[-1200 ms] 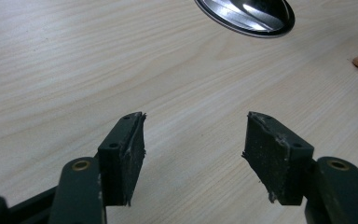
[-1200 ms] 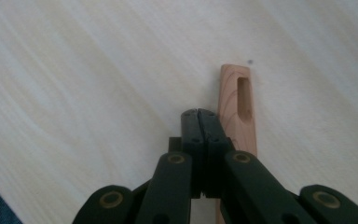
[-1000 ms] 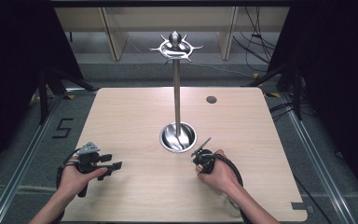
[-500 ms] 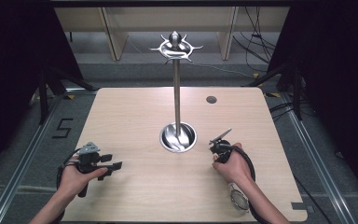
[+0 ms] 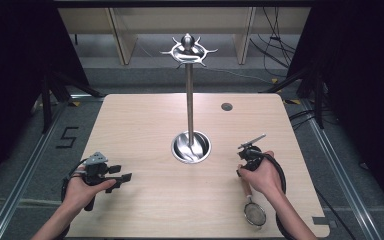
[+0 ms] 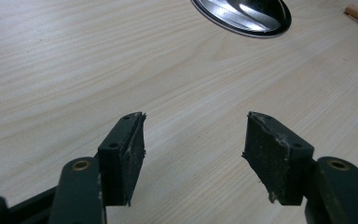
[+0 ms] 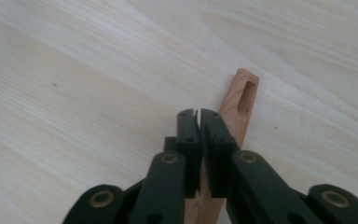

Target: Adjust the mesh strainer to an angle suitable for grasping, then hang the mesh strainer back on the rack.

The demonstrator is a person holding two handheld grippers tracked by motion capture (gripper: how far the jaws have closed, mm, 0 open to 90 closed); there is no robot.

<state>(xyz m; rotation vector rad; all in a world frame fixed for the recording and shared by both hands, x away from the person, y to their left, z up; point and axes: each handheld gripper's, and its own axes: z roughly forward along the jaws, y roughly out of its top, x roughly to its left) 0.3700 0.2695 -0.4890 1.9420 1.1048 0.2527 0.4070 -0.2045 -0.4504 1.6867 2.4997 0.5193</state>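
Overhead, strainer (image 5: 254, 214) mesh by right hand (image 5: 261, 176), close-up, slotted wooden handle (image 7: 239, 108)

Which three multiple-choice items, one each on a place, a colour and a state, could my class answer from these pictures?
1. Where does the strainer lie?
A. On the floor.
B. On the table, by the right hand.
C. At the table's far left corner.
2. What colour is its handle?
A. Light brown wood.
B. Black.
C. Red.
3. How do the left gripper's jaws stand?
A. Shut on a spoon.
B. Shut, empty.
C. Open, empty.
Key: B, the high view shows it there; A, wood grain shows; C, bare table shows between the pads.
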